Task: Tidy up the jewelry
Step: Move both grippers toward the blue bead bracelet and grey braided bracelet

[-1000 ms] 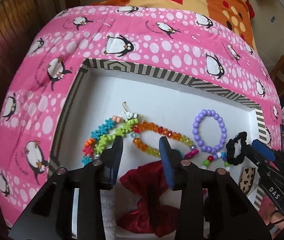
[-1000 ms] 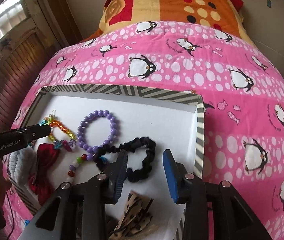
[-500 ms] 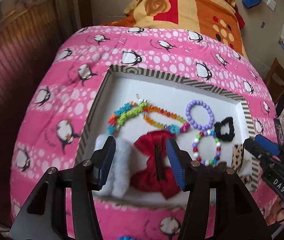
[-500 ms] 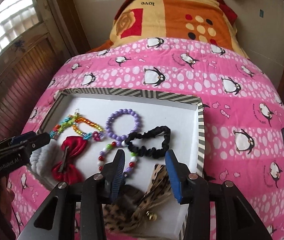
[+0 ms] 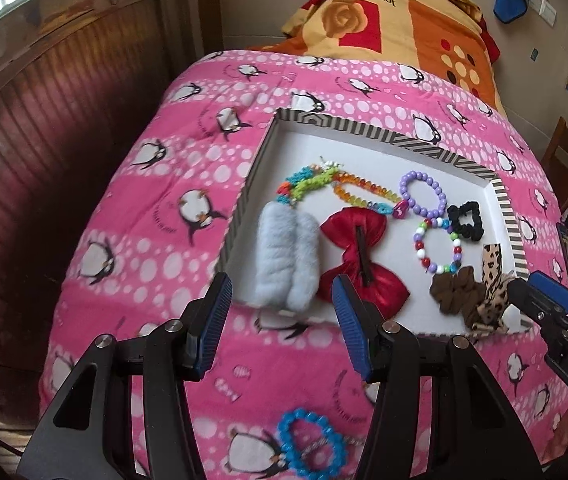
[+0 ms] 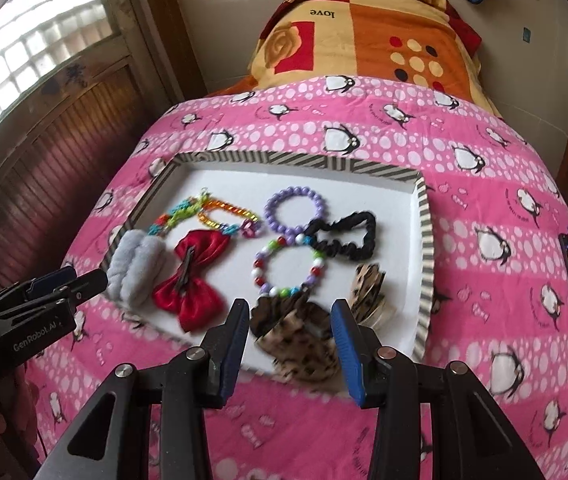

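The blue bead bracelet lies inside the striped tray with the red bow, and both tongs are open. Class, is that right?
Not quite. The left wrist view shows the blue bead bracelet outside the striped tray, on the pink penguin blanket. The red bow is inside, and both tongs, left and right, are open.

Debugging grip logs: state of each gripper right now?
Left gripper: open, holding nothing, above the tray's near edge.
Right gripper: open, holding nothing, over the leopard-print scrunchie.

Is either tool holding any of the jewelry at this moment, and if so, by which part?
Nothing is held. The left tool and the right tool are both open with empty jaws, above the near edge of the striped tray.
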Demonstrator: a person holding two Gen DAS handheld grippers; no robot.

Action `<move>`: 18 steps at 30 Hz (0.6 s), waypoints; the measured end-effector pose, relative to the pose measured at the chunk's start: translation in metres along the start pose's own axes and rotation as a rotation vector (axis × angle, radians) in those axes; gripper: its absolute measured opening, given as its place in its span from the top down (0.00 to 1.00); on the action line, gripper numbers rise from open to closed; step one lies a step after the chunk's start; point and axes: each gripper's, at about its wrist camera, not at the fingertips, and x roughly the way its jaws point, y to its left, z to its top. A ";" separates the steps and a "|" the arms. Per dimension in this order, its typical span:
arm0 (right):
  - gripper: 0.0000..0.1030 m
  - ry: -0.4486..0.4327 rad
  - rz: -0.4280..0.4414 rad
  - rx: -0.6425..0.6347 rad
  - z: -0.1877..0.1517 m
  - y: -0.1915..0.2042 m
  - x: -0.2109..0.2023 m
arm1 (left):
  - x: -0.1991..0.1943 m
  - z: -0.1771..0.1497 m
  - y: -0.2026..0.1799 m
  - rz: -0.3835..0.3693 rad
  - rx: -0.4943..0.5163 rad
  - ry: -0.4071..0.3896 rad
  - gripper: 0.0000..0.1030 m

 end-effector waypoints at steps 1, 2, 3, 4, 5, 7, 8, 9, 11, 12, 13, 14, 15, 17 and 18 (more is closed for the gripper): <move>0.61 0.001 0.001 0.000 -0.003 0.002 -0.001 | -0.002 -0.004 0.002 0.003 0.001 -0.002 0.49; 0.61 0.004 0.002 0.000 -0.006 0.005 -0.002 | -0.004 -0.007 0.003 0.007 0.001 -0.002 0.49; 0.61 0.008 0.003 -0.002 -0.009 0.007 -0.002 | -0.006 -0.010 0.004 0.008 0.000 0.000 0.49; 0.61 0.012 0.003 -0.005 -0.012 0.009 -0.003 | -0.007 -0.013 0.006 0.008 -0.001 0.002 0.49; 0.61 0.018 0.004 -0.008 -0.016 0.012 -0.003 | -0.009 -0.017 0.007 0.009 -0.001 0.003 0.49; 0.61 0.026 0.007 -0.012 -0.023 0.016 -0.003 | -0.011 -0.023 0.009 0.016 0.001 0.004 0.49; 0.61 0.029 0.008 -0.013 -0.027 0.019 -0.004 | -0.013 -0.026 0.010 0.018 0.003 0.004 0.49; 0.61 0.032 0.009 -0.013 -0.030 0.021 -0.004 | -0.015 -0.029 0.011 0.020 0.005 0.003 0.49; 0.60 0.037 0.013 -0.013 -0.035 0.025 -0.005 | -0.018 -0.036 0.013 0.025 0.008 0.000 0.49; 0.60 0.039 0.015 -0.014 -0.038 0.027 -0.005 | -0.019 -0.038 0.013 0.026 0.009 0.000 0.49; 0.60 0.042 0.016 -0.016 -0.041 0.030 -0.006 | -0.021 -0.041 0.014 0.028 0.010 0.001 0.49; 0.60 0.046 0.017 -0.021 -0.044 0.033 -0.006 | -0.022 -0.044 0.016 0.028 0.009 0.003 0.49; 0.60 0.048 0.017 -0.023 -0.046 0.034 -0.007 | -0.024 -0.048 0.017 0.028 0.009 0.003 0.49; 0.60 0.050 0.019 -0.027 -0.050 0.038 -0.008 | -0.027 -0.052 0.018 0.029 0.010 0.001 0.49; 0.60 0.050 0.018 -0.030 -0.052 0.040 -0.009 | -0.029 -0.055 0.020 0.032 0.010 -0.003 0.49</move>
